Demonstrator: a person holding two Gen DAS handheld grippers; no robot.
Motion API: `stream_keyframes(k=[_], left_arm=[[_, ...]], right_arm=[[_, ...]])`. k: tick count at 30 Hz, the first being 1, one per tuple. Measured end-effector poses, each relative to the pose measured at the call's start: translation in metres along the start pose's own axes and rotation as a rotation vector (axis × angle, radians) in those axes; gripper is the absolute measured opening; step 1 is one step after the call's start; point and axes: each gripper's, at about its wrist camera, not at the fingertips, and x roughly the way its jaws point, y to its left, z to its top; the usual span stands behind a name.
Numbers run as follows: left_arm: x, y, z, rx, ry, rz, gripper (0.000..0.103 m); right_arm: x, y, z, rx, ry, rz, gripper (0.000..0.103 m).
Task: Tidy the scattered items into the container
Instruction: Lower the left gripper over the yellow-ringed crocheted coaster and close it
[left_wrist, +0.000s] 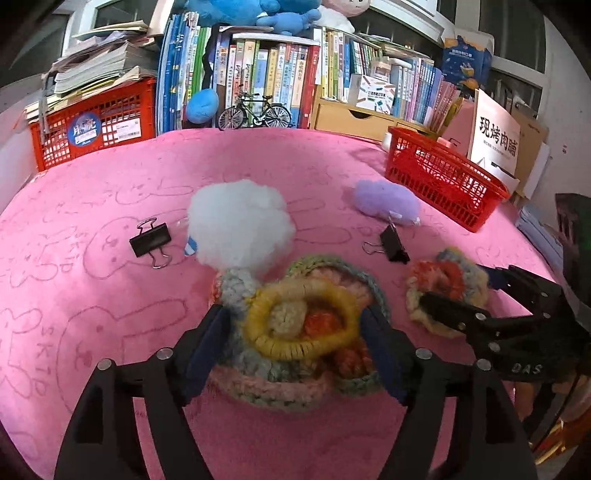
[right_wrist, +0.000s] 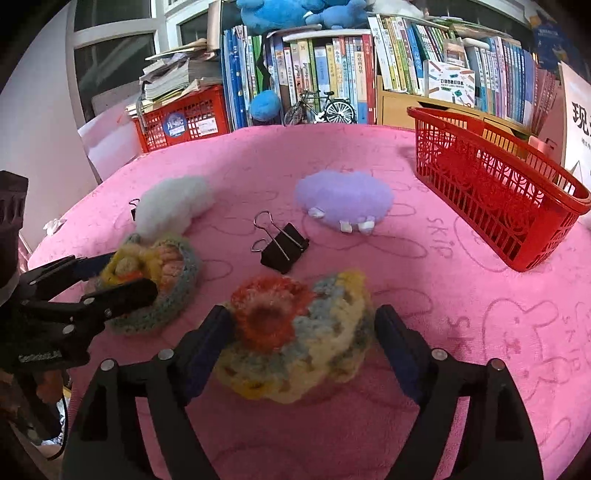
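Observation:
My left gripper (left_wrist: 299, 325) straddles a crocheted piece with a yellow ring (left_wrist: 295, 328) on the pink cloth; its jaws touch both sides. It also shows in the right wrist view (right_wrist: 147, 280). My right gripper (right_wrist: 303, 332) is open around a crocheted flower coaster (right_wrist: 291, 332), with a gap on the right side; the coaster also shows in the left wrist view (left_wrist: 443, 284). A white fluffy toy (left_wrist: 240, 225), a purple fluffy toy (right_wrist: 343, 199) and two black binder clips (left_wrist: 151, 240) (right_wrist: 284, 247) lie on the cloth. The red basket (right_wrist: 495, 192) stands at the right.
A bookshelf, a red crate (left_wrist: 96, 125), a model bicycle (left_wrist: 255, 112) and blue plush toys line the back edge. A white sign (left_wrist: 495, 140) stands behind the basket. The pink cloth (left_wrist: 258, 162) covers the table.

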Motion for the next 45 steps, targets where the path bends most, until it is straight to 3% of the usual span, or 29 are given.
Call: stream_keyframes(k=[5,32,38,45], left_arm=[[0.006,-0.019,-0.006,0.079,-0.024,0.092,0.084],[0.003,-0.019,-0.004,0.06,-0.05,0.106,0.084],[0.005,-0.018,-0.002,0.046,-0.034,0.114,0.084],[0.006,-0.018,-0.001,0.053,-0.032,0.11,0.084]], right_arm=[[0.0,0.002,-0.001,-0.005,-0.008,-0.004,0.082],[-0.001,0.003,-0.002,-0.021,-0.008,-0.014,0.082],[-0.001,0.003,0.005,0.022,0.036,-0.007,0.082],[-0.002,0.005,-0.002,0.001,-0.005,-0.019,0.082]])
